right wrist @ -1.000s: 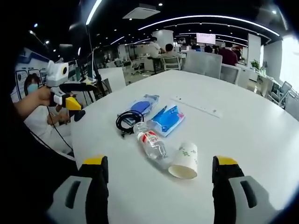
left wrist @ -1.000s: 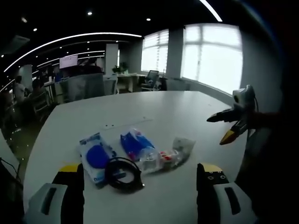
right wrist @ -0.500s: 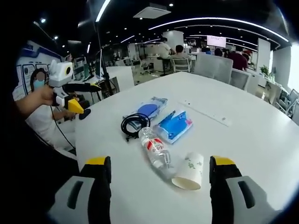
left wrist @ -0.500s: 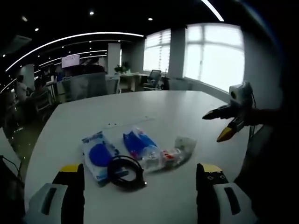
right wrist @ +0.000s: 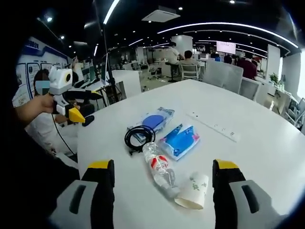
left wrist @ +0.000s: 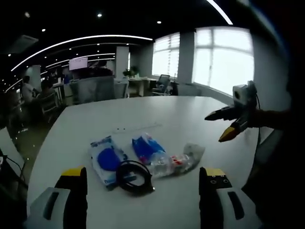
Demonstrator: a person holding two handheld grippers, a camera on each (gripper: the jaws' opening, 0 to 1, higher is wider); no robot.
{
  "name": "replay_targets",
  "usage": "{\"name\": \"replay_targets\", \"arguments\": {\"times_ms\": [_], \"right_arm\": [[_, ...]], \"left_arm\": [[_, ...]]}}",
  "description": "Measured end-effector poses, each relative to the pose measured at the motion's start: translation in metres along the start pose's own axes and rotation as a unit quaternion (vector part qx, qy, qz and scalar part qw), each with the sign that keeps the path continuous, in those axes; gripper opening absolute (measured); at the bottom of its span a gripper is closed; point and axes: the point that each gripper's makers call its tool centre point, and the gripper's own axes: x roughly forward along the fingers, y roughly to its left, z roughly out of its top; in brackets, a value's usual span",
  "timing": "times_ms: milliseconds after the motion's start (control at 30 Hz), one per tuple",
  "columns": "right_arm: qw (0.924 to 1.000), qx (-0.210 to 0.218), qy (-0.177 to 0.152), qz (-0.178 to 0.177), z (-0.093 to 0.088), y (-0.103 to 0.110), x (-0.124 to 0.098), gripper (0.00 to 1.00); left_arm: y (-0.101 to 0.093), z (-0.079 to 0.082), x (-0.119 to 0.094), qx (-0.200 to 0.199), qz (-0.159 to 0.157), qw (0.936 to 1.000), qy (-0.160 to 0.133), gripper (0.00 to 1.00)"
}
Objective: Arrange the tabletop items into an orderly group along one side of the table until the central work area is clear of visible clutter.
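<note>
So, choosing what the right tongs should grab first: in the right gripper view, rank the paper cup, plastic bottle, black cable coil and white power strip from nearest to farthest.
1. Paper cup, lying just ahead, right of centre.
2. Plastic bottle, centre.
3. Black cable coil, left of centre.
4. White power strip, far right.

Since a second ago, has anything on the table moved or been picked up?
Nothing was grabbed or moved; both tongs stay open and empty. The coiled cable, two blue packets, bottle and paper cup lie as before. The picture shifts come from the cameras moving.
</note>
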Motion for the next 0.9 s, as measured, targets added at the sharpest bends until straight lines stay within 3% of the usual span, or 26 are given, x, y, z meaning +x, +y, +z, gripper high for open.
{"name": "replay_targets", "arguments": {"times_ms": [333,533,667,800,900], "right_arm": [[0.9998,-0.011,-0.004,0.018,0.017,0.006,0.012,0.79],[0.9991,-0.029,-0.013,0.028,0.041,0.01,0.014,0.79],[0.9987,-0.029,-0.015,0.039,0.047,0.011,0.026,0.78],[0.9975,-0.055,-0.005,0.044,0.05,0.014,0.039,0.78],[0.9965,-0.07,-0.003,0.046,0.055,0.016,0.045,0.77]], "left_arm": [[0.004,-0.001,-0.006,-0.005,0.005,1.0,-0.006,0.97],[0.011,-0.003,-0.013,-0.004,0.014,0.9999,-0.002,0.99],[0.017,0.006,-0.021,-0.015,0.018,0.9996,-0.018,0.99],[0.022,0.015,-0.029,-0.031,0.025,0.9983,-0.042,0.99],[0.023,0.014,-0.032,-0.03,0.026,0.9983,-0.043,0.99]]}}
